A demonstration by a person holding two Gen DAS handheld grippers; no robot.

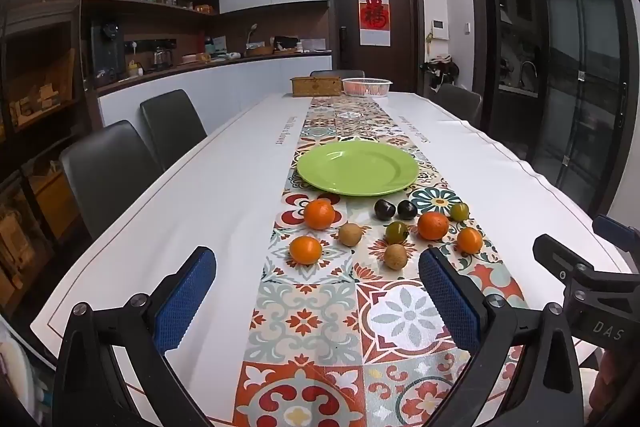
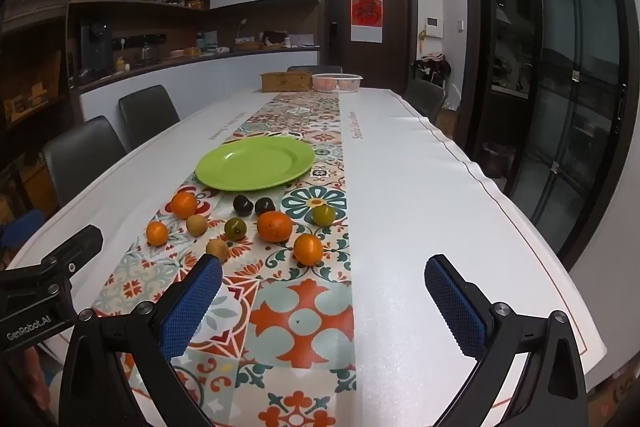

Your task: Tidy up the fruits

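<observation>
left gripper [image 1: 318, 279]: your jaws are spread wide and hold nothing; they hang above the patterned runner [image 1: 308, 327], short of the fruit.
right gripper [image 2: 323, 285]: released too, wide apart and bare; its left pad sits over the runner, its right pad over the white tablecloth [image 2: 420, 227].
plate [image 1: 357, 167]: green, bare, lying flat on the runner just beyond the fruit.
oranges: four on the runner in front of the plate. one [image 1: 319, 213] sits just before the plate's near left rim, one [image 1: 305, 249] nearer you on the left, a bigger one [image 1: 433, 225] to the right, a smaller one [image 1: 469, 240] just beside it at the runner's right edge.
dark fruits: two [image 1: 385, 209] [image 1: 407, 209] side by side, close under the plate's rim.
green fruits: one [image 1: 396, 232] in the middle of the group, one [image 1: 459, 211] behind the big orange.
brown fruits: one [image 1: 350, 234] between the left oranges and the middle, one [image 1: 395, 256] nearest your left gripper's right pad.
far end: a wooden box [image 1: 316, 85] and a white basket [image 1: 367, 86] stand side by side; you can't make out what the basket holds.
chairs [image 1: 106, 163]: dark ones along the left side of the table.
</observation>
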